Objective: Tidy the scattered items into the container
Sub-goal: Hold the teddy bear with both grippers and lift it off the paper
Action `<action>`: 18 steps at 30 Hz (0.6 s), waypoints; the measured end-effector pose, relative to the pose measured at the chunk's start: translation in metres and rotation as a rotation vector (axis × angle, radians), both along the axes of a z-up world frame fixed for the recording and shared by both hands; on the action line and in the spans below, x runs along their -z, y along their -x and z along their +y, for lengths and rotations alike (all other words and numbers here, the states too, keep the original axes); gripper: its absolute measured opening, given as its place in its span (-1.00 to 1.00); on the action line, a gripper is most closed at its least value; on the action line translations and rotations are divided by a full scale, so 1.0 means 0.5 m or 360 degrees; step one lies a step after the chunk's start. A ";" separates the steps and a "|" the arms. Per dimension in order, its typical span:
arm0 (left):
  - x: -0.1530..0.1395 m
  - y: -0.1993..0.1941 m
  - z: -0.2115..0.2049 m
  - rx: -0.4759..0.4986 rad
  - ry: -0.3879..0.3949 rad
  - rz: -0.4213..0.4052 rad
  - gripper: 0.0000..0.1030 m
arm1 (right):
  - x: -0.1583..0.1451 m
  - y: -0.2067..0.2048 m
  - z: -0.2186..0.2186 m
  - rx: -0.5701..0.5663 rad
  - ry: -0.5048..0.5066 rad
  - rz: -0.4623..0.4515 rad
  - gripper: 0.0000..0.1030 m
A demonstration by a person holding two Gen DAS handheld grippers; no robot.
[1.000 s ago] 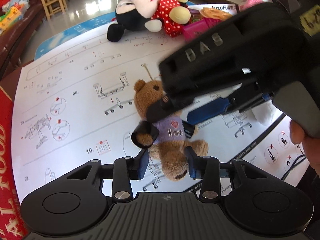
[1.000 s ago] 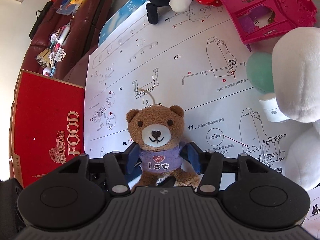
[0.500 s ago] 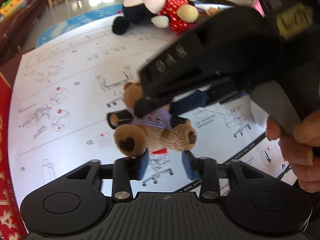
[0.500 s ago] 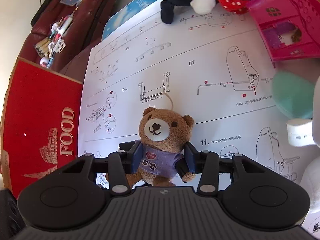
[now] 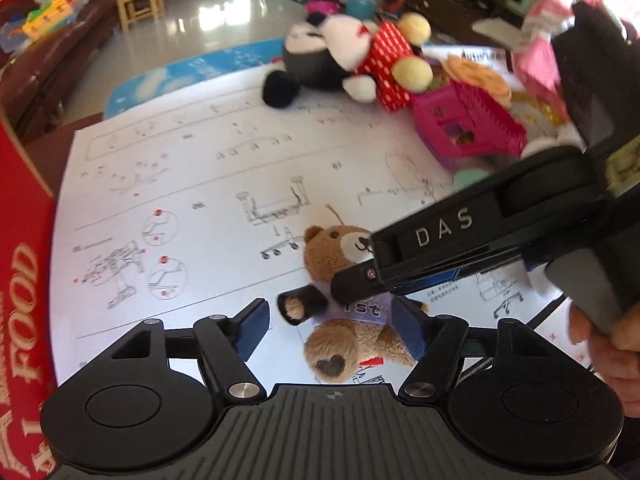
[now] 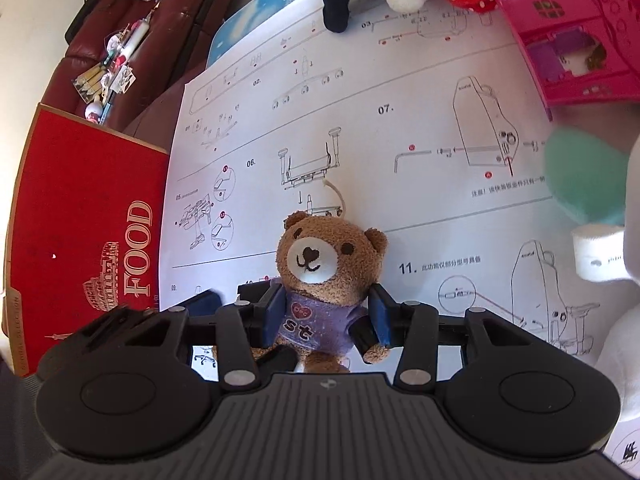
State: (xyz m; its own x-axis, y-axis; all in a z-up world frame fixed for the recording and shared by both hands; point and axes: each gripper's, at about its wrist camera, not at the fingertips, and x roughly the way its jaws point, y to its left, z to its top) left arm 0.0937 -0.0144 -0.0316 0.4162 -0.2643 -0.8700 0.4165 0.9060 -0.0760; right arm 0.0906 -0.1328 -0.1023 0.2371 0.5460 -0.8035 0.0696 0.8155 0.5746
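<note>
Teddy bear [image 6: 330, 280] clamped in right hand-held gripper [image 6: 328, 320]; left hand-held gripper [image 5: 332, 328] opening.

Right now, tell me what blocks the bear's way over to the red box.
Nothing visible does. The right gripper holds the teddy bear, and only bare instruction sheet lies between it and the red box. The left gripper is opening beside it.

"FOOD" on red box [image 6: 96, 216] — "DAS" on right gripper [image 5: 304, 306] — "07.", "11." on instruction sheet [image 6: 400, 60]

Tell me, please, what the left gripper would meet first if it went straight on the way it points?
Probably the bear, held by the right gripper: its legs already lie between the left gripper's opening jaws.
</note>
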 end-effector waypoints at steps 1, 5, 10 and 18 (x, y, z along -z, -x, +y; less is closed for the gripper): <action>0.008 -0.002 -0.006 0.0010 -0.0016 0.0009 0.53 | -0.001 0.000 -0.001 -0.0001 -0.0001 0.0004 -0.01; 0.024 -0.002 -0.008 0.0022 -0.0031 -0.0002 0.32 | -0.004 -0.001 -0.004 0.0007 0.0013 0.0009 0.03; 0.023 -0.004 -0.004 0.0035 -0.0006 0.0003 0.22 | 0.001 -0.013 -0.007 0.0077 -0.0006 0.0032 0.26; 0.030 -0.013 -0.014 0.0040 -0.0021 0.0031 0.49 | 0.007 -0.017 0.011 0.0059 0.0090 -0.0034 0.17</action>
State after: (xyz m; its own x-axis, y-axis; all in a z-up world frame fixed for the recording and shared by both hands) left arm 0.1002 -0.0211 -0.0465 0.3929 -0.2627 -0.8813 0.4376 0.8963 -0.0722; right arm 0.0993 -0.1275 -0.1058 0.2739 0.4903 -0.8274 0.0887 0.8438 0.5293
